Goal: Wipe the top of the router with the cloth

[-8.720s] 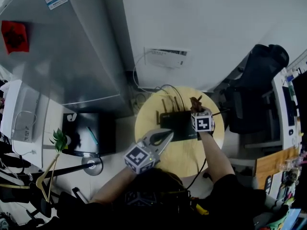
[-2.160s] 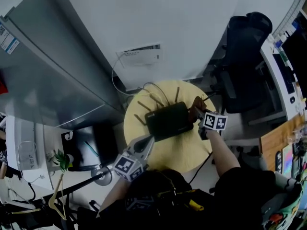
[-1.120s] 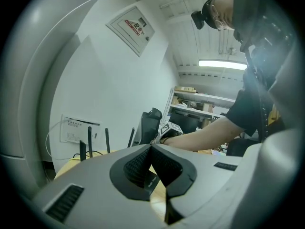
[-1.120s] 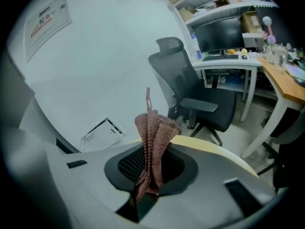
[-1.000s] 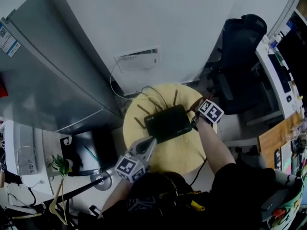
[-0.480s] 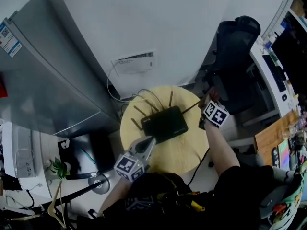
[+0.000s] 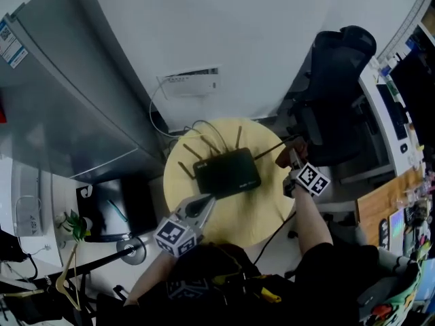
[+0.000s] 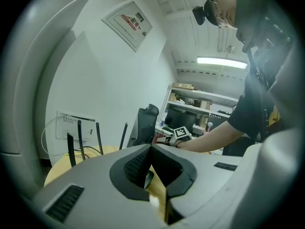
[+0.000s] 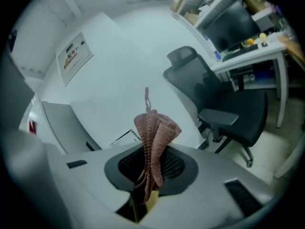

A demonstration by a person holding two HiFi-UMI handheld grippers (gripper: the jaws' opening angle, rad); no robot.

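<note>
A black router (image 7: 228, 173) with several thin antennas (image 8: 80, 140) lies on a round yellow table (image 7: 262, 212). In the left gripper view its body is hidden behind the jaws. My left gripper (image 7: 206, 200) is shut and empty, its tips at the router's near left corner. It also shows shut in its own view (image 8: 151, 147). My right gripper (image 7: 290, 163) hovers at the table's right edge, clear of the router. It is shut on a reddish-brown knitted cloth (image 9: 155, 142), which sticks up bunched from the jaws. In the head view the cloth (image 7: 282, 156) shows as a small lump.
A black office chair (image 7: 333, 80) stands just right of the table, near the right gripper. A grey cabinet (image 7: 61, 100) fills the left, a white wall box (image 7: 190, 81) with cables sits behind the table, and a desk (image 7: 408, 94) lines the right edge.
The right gripper has carried the cloth from the router's right end out to the table's right edge. The left gripper has stayed by the router's near left corner.
</note>
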